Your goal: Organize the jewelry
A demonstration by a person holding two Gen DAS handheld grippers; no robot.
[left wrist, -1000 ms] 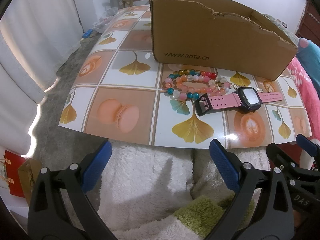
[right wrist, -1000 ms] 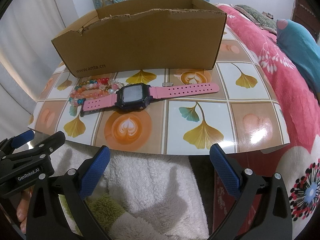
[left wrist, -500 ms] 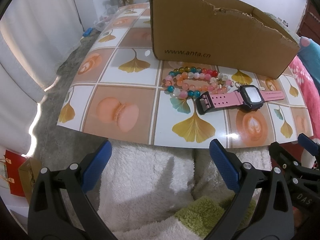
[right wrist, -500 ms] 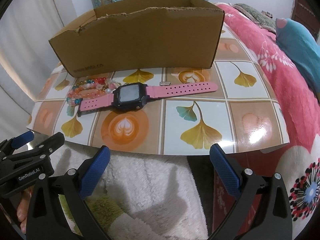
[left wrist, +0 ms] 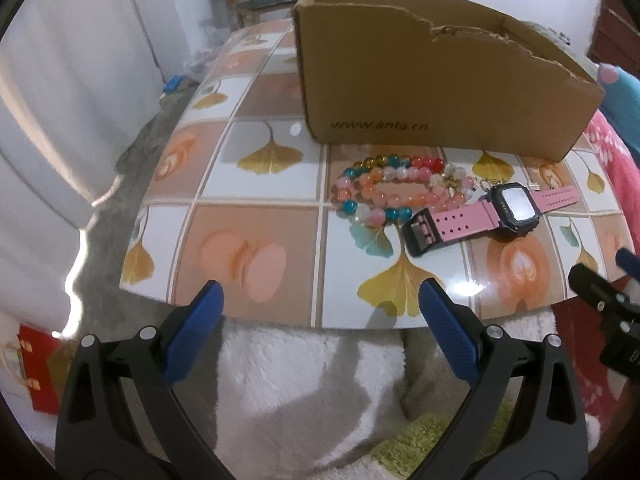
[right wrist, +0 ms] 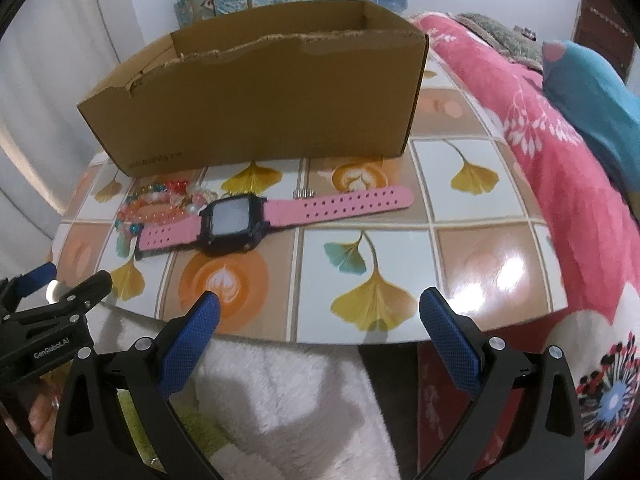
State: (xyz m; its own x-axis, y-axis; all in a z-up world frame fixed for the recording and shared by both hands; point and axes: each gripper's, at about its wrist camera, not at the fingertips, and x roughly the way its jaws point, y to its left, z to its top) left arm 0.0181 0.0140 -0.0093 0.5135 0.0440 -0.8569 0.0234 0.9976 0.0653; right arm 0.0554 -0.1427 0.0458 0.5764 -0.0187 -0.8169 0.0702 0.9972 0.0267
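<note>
A pink-strapped watch with a black face (left wrist: 510, 206) (right wrist: 234, 226) lies flat on the tiled board. Coloured bead bracelets (left wrist: 384, 190) (right wrist: 158, 202) lie in a heap just left of it, touching its strap. Behind both stands an open brown cardboard box (left wrist: 420, 92) (right wrist: 256, 108). My left gripper (left wrist: 320, 330) is open and empty at the board's near edge, short of the bracelets. My right gripper (right wrist: 320, 330) is open and empty at the near edge, right of the watch. Each gripper shows at the edge of the other's view.
The tiled board (left wrist: 256, 216) (right wrist: 480, 208) rests on a bed with a white fluffy blanket (left wrist: 304, 380) in front. A pink floral quilt (right wrist: 560, 184) and a teal pillow (right wrist: 592, 92) lie to the right. A small metal pin (right wrist: 304, 193) lies behind the watch strap.
Both grippers have moved forward and closer to the board; the watch, bracelets and box look larger. Nothing on the board has moved.
</note>
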